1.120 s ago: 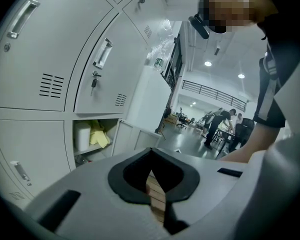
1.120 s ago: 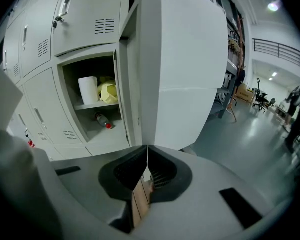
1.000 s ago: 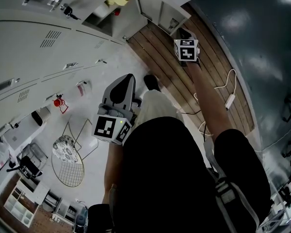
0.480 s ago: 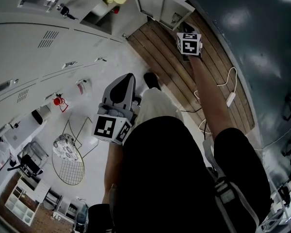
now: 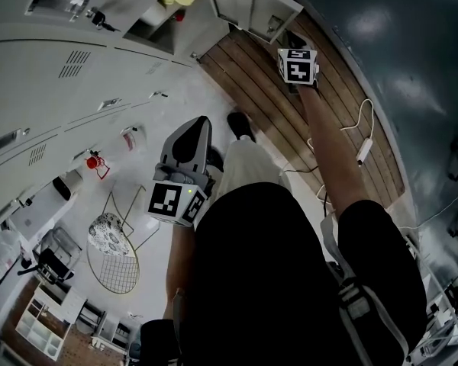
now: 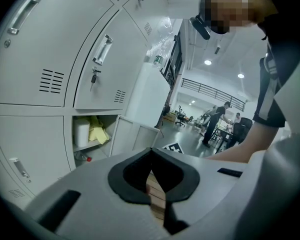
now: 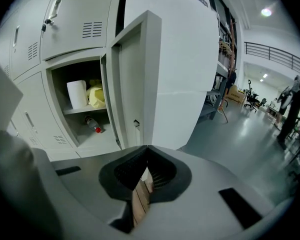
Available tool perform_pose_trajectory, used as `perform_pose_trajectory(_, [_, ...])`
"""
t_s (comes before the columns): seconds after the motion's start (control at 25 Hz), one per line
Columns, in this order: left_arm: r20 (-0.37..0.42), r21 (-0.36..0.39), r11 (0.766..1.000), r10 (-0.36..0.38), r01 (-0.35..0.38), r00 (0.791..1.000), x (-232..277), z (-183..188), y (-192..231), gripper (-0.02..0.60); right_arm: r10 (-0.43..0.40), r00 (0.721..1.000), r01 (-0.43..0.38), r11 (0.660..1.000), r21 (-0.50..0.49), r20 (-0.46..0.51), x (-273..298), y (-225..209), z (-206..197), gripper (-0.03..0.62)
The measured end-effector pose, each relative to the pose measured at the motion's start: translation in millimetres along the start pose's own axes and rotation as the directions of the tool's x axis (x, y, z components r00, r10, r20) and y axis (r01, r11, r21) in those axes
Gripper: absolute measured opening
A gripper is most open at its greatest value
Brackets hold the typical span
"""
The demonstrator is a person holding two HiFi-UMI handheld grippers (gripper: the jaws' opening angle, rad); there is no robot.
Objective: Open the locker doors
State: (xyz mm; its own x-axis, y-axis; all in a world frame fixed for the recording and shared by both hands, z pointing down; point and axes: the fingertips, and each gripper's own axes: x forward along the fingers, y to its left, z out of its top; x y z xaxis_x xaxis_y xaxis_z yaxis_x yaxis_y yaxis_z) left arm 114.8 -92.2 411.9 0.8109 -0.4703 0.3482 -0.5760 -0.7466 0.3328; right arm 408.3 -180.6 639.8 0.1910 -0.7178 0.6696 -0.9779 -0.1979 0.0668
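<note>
You held the left gripper (image 6: 151,153) low in front of your body with its two dark-padded jaws brought together at the tips and nothing between them. It pointed towards the bank of pale grey metal lockers (image 6: 45,44), where an upper door carried a silver bar handle (image 6: 103,49) with a key hanging in the lock beneath it.

Your right gripper (image 7: 147,153) was stretched further out on a straight arm. Its jaws were likewise pressed together and empty, with only a strip of brown wooden plank floor (image 5: 269,107) showing through the gap below the tips. It faced the white lower locker door (image 7: 182,69) from close by. That door stood swung wide open, with its edge turned towards the gripper.

Beside the door, the open compartment (image 7: 57,91) showed a white paper roll (image 7: 77,94) and a crumpled yellow cloth (image 7: 96,96) side by side on a shelf. A clear bottle with a red cap (image 7: 92,125) lay on its side beneath. The neighbouring locker doors were closed.
</note>
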Motion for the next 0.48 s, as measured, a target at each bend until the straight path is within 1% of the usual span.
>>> perform_pose_trajectory(0.16, [0.006, -0.002, 1.0, -0.02, 0.02, 1.0, -9, -2, -1, 0.017, -0.004, 0.999, 0.004, 1.0, 0.007, 0.034, -23, 6, 2, 0.006])
perform_pose_trajectory(0.48, [0.02, 0.012, 0.993, -0.117, 0.117, 0.993, -42, -13, -8, 0.017, -0.038, 0.992, 0.037, 0.999, 0.007, 0.119, -102, 28, 5, 0.006])
